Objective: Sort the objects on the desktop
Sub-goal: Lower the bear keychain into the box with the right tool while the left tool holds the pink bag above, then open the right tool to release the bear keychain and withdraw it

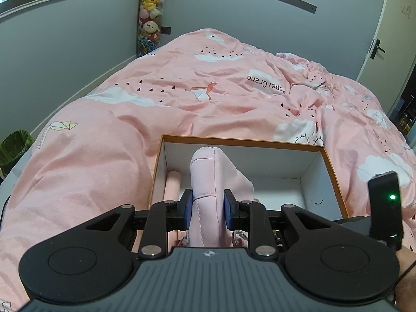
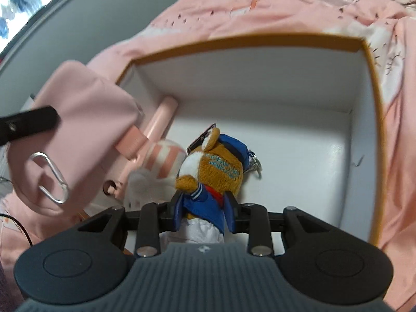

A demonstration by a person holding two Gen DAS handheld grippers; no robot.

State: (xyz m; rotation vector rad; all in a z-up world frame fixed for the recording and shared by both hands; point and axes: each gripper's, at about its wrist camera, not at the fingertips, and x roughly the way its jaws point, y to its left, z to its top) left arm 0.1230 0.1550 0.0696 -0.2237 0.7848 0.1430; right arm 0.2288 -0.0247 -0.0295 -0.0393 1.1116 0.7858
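Two views to go through, left wrist first: the left tongs (image 1: 208,209) are closed onto a pale pink fabric pouch (image 1: 212,179), blue pads pressing in on both sides of it, and the pouch sticks up and forward over the near edge of an open cardboard box (image 1: 335,176) — orange rim, white inside. That box sits on a bed under a pink duvet (image 1: 182,98) printed with clouds and paper cranes. Inside the box, against the left wall, lies a pink cylinder (image 1: 172,184). Grey walls behind, a column of plush toys (image 1: 150,7) in the far corner and a white door (image 1: 384,39) off to the right. Right wrist view now: the right tongs (image 2: 204,217) are clamped on a small brown plush bear (image 2: 213,166) in a blue jacket and blue cap, with a keyring at its head, held low over the white floor of the same box (image 2: 374,130). Just left of the bear is a pink-and-white striped soft item (image 2: 161,161), touching it as far as I can tell — and the pink cylinder (image 2: 162,119) lies along the left wall. The pink pouch (image 2: 85,119) hangs at the left edge of the box with a silver carabiner (image 2: 50,179) on it.
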